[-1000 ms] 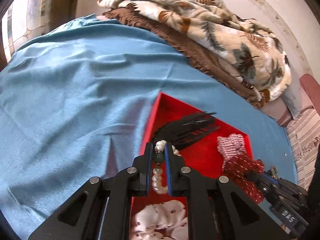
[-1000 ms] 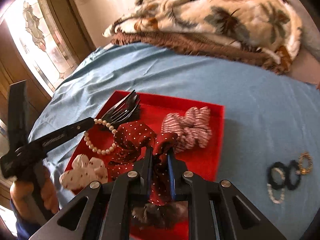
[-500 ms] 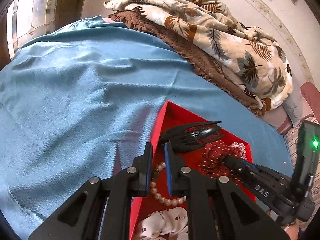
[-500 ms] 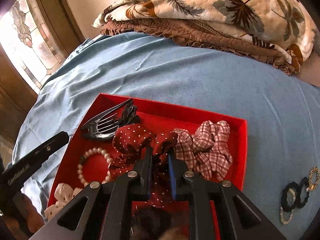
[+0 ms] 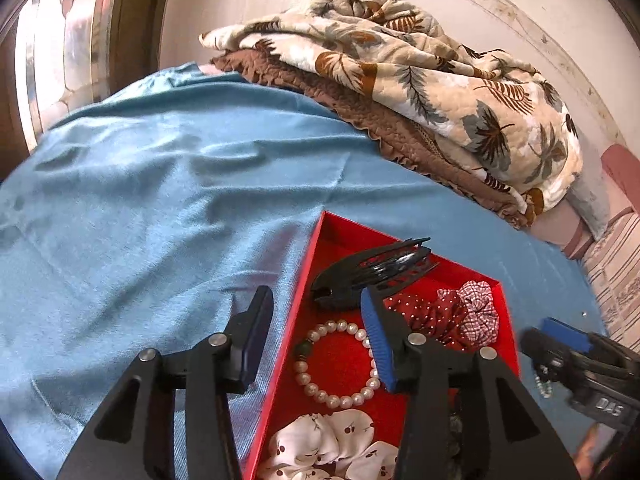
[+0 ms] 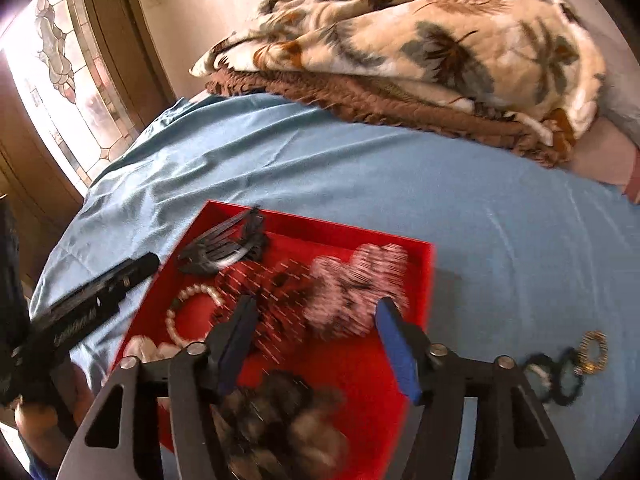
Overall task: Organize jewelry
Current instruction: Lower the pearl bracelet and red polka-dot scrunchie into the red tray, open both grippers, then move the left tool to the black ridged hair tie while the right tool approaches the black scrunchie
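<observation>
A red tray (image 5: pixel 297 307) lies on the blue bedsheet. In it a pearl bracelet (image 5: pixel 333 401) rests flat, below and between the fingers of my left gripper (image 5: pixel 315 294), whose jaws are opening and touch nothing. Beside the bracelet lie a black hair claw (image 5: pixel 372 272), a red polka-dot scrunchie (image 6: pixel 272 300), a checked scrunchie (image 6: pixel 352 284) and a white cherry-print scrunchie (image 5: pixel 320 444). My right gripper (image 6: pixel 318 302) hovers over the polka-dot scrunchie with its jaws opening and nothing gripped. A dark fuzzy scrunchie (image 6: pixel 280 412) sits at the tray's near end, blurred.
On the sheet right of the tray lie dark hair ties (image 6: pixel 560 372) and a gold bracelet (image 6: pixel 594 352). A folded leaf-print quilt (image 5: pixel 420 80) is piled at the back against the wall. A stained-glass window (image 6: pixel 60 60) is at the left.
The left gripper let go of the pearl bracelet, which now lies flat in the tray. The right gripper released the polka-dot scrunchie and lifted slightly. Both pairs of jaws have spread apart.
</observation>
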Motion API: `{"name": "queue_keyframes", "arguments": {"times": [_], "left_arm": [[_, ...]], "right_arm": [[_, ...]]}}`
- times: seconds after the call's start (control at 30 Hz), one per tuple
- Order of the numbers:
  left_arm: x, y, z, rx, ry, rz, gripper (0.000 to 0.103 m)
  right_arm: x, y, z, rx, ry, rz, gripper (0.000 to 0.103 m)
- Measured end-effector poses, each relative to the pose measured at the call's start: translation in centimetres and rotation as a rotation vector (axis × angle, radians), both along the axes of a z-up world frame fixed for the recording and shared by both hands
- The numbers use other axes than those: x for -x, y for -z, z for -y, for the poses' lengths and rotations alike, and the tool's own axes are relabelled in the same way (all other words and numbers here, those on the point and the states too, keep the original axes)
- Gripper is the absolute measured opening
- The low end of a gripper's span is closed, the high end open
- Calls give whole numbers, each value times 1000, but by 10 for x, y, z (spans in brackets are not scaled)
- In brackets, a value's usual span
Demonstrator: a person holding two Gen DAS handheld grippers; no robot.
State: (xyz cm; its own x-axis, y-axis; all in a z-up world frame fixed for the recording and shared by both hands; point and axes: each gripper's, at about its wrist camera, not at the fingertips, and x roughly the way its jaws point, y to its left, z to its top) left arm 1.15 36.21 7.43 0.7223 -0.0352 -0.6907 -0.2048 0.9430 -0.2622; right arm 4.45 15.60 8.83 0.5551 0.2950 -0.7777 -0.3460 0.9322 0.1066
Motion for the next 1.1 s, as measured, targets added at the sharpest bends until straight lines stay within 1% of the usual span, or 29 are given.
{"name": "queue_keyframes", "arguments": {"times": [0.1,0.2,0.37,0.47,0.57,0.63,0.7,0.77,0.8,0.93,1.1], "left_arm": [[5,-1,5,-20,-12,16,45],[10,-1,11,-24,-16,32,48],[23,2,29,-61,-29,53,48],[46,4,47,-111,-29,60,48],[75,6,61,-119,-40,34,48],[95,3,72,-146,-40,18,48],[110,-4,88,-178,-12,17,50],[119,-11,104,-204,25,12,56],[122,-14,114,-214,45,8,56],[122,-27,150,-222,121,-3,56],[114,-36,204,-272,218,-2,57]], "right_arm": [[12,-1,28,22,27,1,67],[24,4,70,31,88,-12,70],[52,25,159,-8,232,-67,70],[77,42,205,-15,303,-82,70],[98,59,246,-24,363,-99,70],[106,64,266,-40,390,-99,70],[112,67,279,-55,409,-96,70],[115,70,290,-80,419,-90,70],[118,71,292,-87,419,-86,70],[127,67,297,-116,401,-44,70],[138,64,301,-100,371,0,70]]}}
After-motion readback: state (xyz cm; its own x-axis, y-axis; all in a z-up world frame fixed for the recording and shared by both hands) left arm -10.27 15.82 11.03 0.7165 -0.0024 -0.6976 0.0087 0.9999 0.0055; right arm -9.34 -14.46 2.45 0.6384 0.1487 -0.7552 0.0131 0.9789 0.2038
